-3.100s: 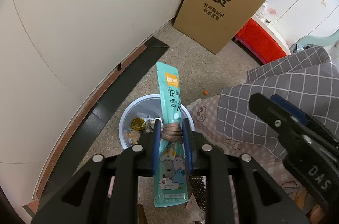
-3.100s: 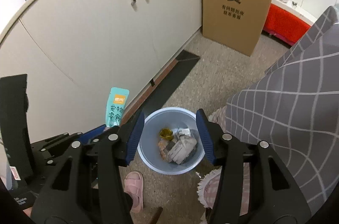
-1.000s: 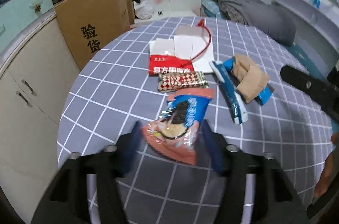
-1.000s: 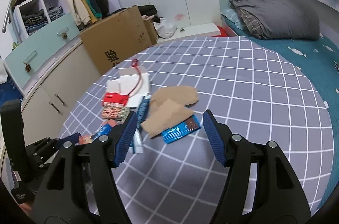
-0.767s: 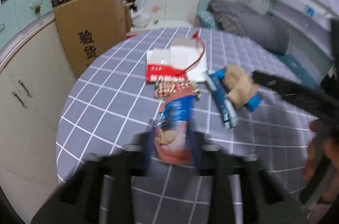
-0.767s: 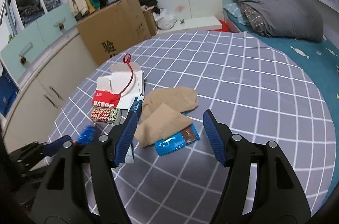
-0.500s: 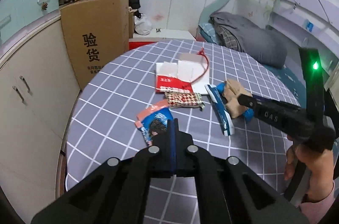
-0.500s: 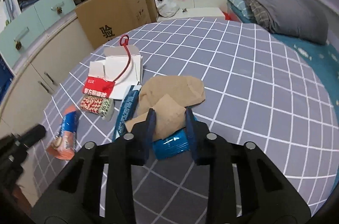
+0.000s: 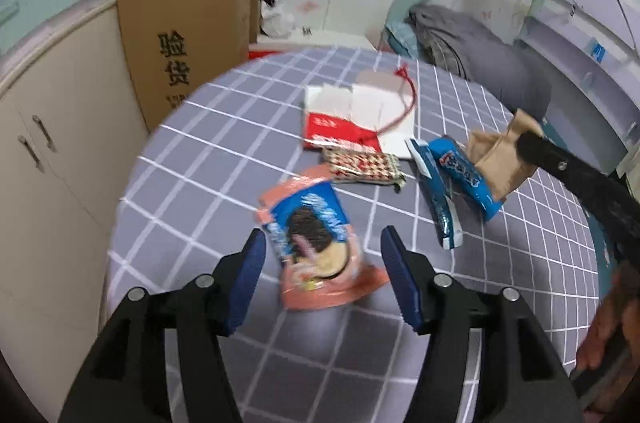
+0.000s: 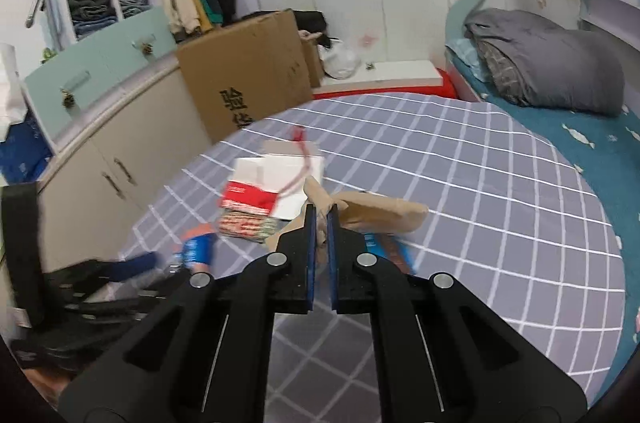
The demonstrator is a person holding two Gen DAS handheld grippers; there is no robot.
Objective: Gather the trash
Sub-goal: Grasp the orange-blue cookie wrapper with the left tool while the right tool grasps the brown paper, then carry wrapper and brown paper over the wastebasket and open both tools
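Observation:
My left gripper [image 9: 322, 255] is open over the checked table, its jaws on either side of a pink and blue cookie wrapper [image 9: 316, 247]. Behind it lie a red-and-white checked wrapper [image 9: 362, 167], a flattened red and white carton [image 9: 356, 115] and blue wrappers [image 9: 452, 179]. My right gripper [image 10: 321, 223] is shut on a brown paper bag [image 10: 380, 215] and has its corner between the pads; the bag also shows in the left wrist view [image 9: 500, 159]. The carton [image 10: 276, 179] and checked wrapper [image 10: 248, 225] lie left of it.
The round table has a grey checked cloth [image 10: 480, 183]. A cardboard box [image 9: 184, 31] leans on cream cabinets [image 9: 48, 143] at the left. A bed with a grey quilt [image 10: 552, 63] is at the right. The other gripper's body [image 10: 80, 287] is low left.
My left gripper went from shut to open and came down around the cookie wrapper. My right gripper closed fully on the brown paper bag, which has lifted at one corner.

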